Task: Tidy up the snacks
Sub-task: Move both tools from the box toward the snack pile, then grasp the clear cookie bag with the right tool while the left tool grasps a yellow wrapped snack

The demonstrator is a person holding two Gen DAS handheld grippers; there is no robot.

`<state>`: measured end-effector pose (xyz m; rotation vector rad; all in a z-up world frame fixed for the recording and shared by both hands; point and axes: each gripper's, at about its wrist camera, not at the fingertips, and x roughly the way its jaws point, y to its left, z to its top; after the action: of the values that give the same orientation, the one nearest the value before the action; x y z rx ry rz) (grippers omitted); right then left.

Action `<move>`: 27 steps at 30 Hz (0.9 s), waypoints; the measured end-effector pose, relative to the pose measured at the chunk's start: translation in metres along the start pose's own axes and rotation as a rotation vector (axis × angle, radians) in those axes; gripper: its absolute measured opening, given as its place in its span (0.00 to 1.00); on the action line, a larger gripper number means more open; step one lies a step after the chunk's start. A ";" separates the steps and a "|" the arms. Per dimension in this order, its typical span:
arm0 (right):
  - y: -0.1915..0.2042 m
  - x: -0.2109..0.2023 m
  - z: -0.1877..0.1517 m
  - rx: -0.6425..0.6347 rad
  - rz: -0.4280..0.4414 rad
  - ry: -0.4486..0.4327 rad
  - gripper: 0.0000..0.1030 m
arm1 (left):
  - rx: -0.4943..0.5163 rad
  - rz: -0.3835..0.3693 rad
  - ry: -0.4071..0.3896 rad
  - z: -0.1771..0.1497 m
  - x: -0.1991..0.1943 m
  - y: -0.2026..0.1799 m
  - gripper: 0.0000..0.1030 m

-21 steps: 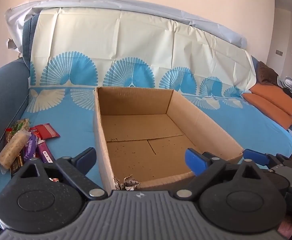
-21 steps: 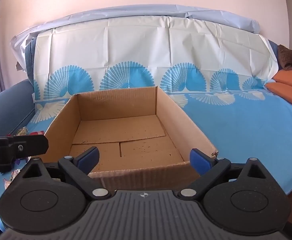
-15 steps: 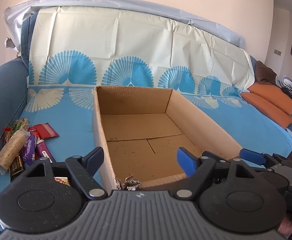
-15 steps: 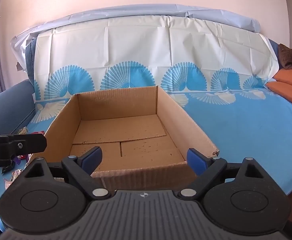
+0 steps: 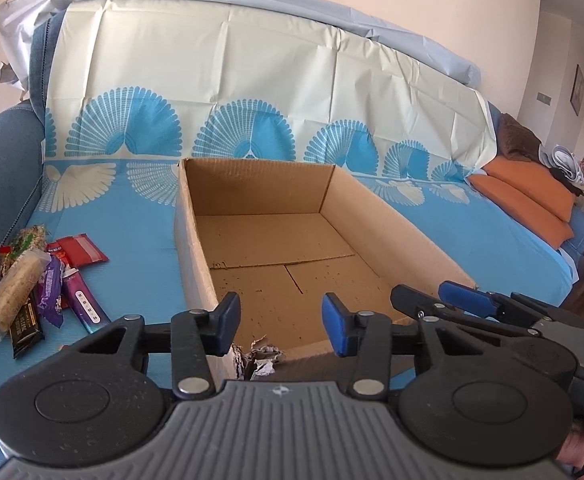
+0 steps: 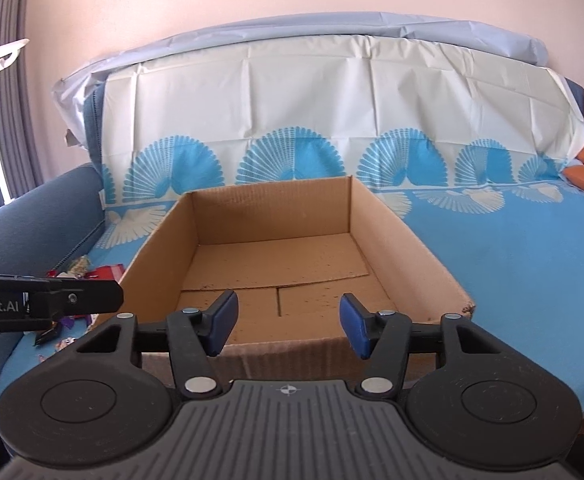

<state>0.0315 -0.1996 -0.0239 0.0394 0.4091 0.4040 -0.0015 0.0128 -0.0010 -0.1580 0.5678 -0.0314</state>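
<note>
Snacks piled at the sofa's left edge, cardboard box beside them

The snacks (image 5: 40,284) lie on the blue cover (image 5: 132,240) by the armrest, left of the open cardboard box (image 5: 196,264). The left gripper (image 5: 280,322) and right gripper (image 6: 288,324) both hover at the box's near edge, jaws partway apart, gripping nothing.

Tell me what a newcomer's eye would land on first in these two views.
The cardboard box sits open and empty in the middle of the blue patterned cover, straight ahead of both grippers. To its left, by the sofa arm, lies a pile of snacks, none yet in the box. The left gripper and right gripper hover near the box's near edge, jaws apart, holding nothing.
</note>
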 end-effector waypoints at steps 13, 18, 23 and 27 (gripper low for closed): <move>0.011 -0.008 0.006 -0.022 0.068 -0.003 0.40 | 0.272 -0.076 -0.078 0.033 -0.045 0.056 0.27; 0.028 -0.010 0.011 -0.025 0.134 -0.005 0.40 | 0.030 -0.034 0.021 0.015 -0.037 0.128 0.27; 0.061 -0.015 0.011 -0.080 0.262 0.004 0.41 | -0.062 0.060 0.033 0.015 -0.033 0.158 0.27; 0.101 -0.021 0.006 -0.171 0.367 0.004 0.42 | -0.157 0.063 0.007 0.015 -0.039 0.177 0.27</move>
<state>-0.0216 -0.1144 0.0013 -0.0531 0.3697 0.8000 -0.0284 0.1923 0.0041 -0.2922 0.5822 0.0739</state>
